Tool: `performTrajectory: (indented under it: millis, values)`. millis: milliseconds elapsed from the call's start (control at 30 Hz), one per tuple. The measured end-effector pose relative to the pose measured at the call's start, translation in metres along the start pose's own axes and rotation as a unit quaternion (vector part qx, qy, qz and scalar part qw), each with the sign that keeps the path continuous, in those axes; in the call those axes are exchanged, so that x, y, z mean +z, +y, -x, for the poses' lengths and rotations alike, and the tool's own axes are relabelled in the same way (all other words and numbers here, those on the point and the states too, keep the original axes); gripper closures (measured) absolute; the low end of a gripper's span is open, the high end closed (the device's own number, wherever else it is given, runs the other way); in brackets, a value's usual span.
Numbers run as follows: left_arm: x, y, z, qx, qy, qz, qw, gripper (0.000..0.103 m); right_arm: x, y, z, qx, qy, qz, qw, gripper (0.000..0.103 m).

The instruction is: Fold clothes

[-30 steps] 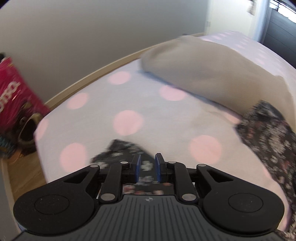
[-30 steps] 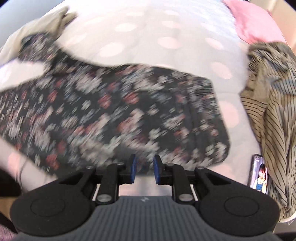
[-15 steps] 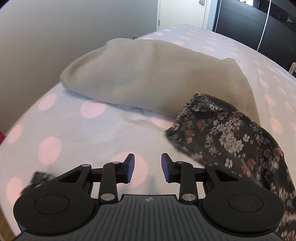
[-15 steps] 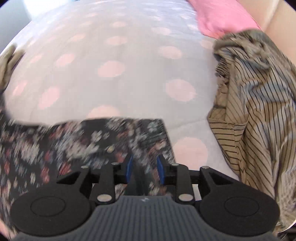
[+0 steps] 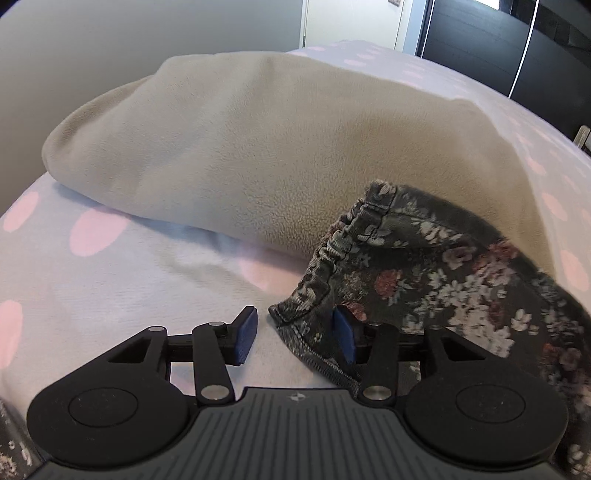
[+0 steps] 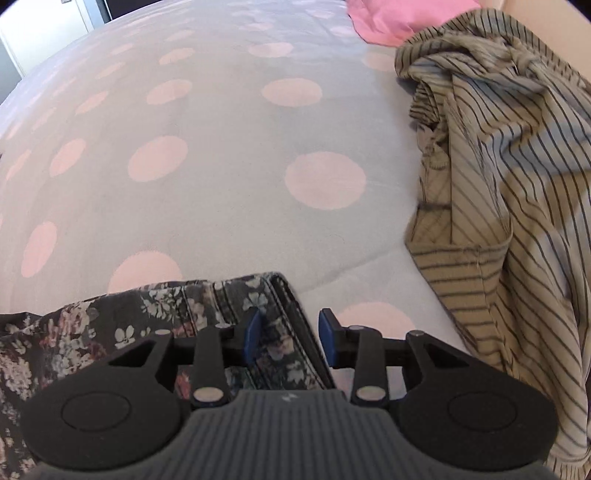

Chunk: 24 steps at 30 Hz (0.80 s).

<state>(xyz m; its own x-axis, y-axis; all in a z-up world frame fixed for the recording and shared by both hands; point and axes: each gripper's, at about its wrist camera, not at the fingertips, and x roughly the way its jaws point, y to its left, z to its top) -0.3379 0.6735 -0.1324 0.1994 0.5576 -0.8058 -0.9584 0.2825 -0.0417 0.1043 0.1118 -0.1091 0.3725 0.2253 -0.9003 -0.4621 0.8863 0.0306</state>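
Both our grippers have closed in on the floral garment (image 5: pixel 436 273) — fingers spread.
Our left gripper (image 5: pixel 295 334) straddles its elastic corner; our right gripper (image 6: pixel 290 334) straddles its hem on the dotted bed (image 6: pixel 229 147).

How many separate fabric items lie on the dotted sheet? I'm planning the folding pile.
4: floral garment nearest, striped shirt bunched to its right, pink cloth behind the shirt, beige fleece at the foot end. More may lie out of view.
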Motion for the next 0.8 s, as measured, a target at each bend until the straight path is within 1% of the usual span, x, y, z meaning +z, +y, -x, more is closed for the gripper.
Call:
performTrajectory:
  millis: [100,167,233,267,333,433,500,533,567,600,633,667,700,733,800]
  values:
    - [-0.001,-0.004,-0.005,0.006,-0.012,-0.006,0.9999,0.057,0.001,-0.002,-0.005,-0.002,0.000,-0.004,1.000,0.058]
    - [-0.002,-0.005,-0.006,0.007,-0.016,-0.004,0.9998,0.058,0.001,-0.006,-0.009,0.002,0.002,-0.014,1.000,0.053]
    - [-0.003,-0.006,-0.004,0.007,-0.021,-0.005,0.9998,0.072,0.002,-0.012,-0.010,0.010,0.000,-0.030,0.999,0.051]
    - [-0.004,-0.007,-0.003,0.006,-0.023,-0.005,0.9997,0.074,0.004,-0.014,-0.008,0.013,-0.007,-0.039,0.999,0.049]
    - [-0.005,-0.010,0.001,0.011,-0.023,-0.009,0.9996,0.080,0.007,-0.020,-0.006,0.020,-0.023,-0.056,0.998,0.046]
    - [-0.004,-0.016,0.008,0.020,-0.024,-0.017,0.9994,0.086,0.008,-0.023,-0.011,0.036,-0.018,-0.064,0.997,0.044]
    - [-0.003,-0.018,0.016,0.029,-0.022,-0.022,0.9991,0.086,0.005,-0.025,-0.020,0.068,0.006,-0.076,0.995,0.044]
    - [-0.003,-0.018,0.021,0.034,-0.022,-0.024,0.9989,0.086,0.002,-0.026,-0.022,0.074,0.006,-0.086,0.994,0.045]
    - [-0.001,-0.016,0.025,0.038,-0.019,-0.025,0.9988,0.086,0.001,-0.025,-0.020,0.079,0.005,-0.086,0.993,0.054]
    - [0.000,-0.014,0.030,0.042,-0.016,-0.026,0.9987,0.086,0.000,-0.024,-0.019,0.084,0.004,-0.085,0.993,0.059]
    - [0.001,-0.011,0.035,0.045,-0.014,-0.027,0.9985,0.086,-0.001,-0.022,-0.016,0.084,0.001,-0.078,0.993,0.071]
    - [0.002,-0.007,0.040,0.049,-0.011,-0.028,0.9983,0.086,-0.001,-0.018,-0.012,0.080,-0.002,-0.069,0.994,0.081]
    - [0.002,-0.002,0.045,0.057,-0.010,-0.028,0.9979,0.086,-0.003,-0.014,-0.008,0.071,-0.009,-0.061,0.996,0.088]
    - [0.002,0.003,0.050,0.065,-0.009,-0.029,0.9974,0.086,-0.004,-0.011,-0.004,0.066,-0.017,-0.055,0.996,0.092]
    - [0.002,0.016,0.061,0.077,-0.007,-0.025,0.9967,0.086,-0.006,-0.004,0.004,0.042,-0.033,-0.045,0.998,0.093]
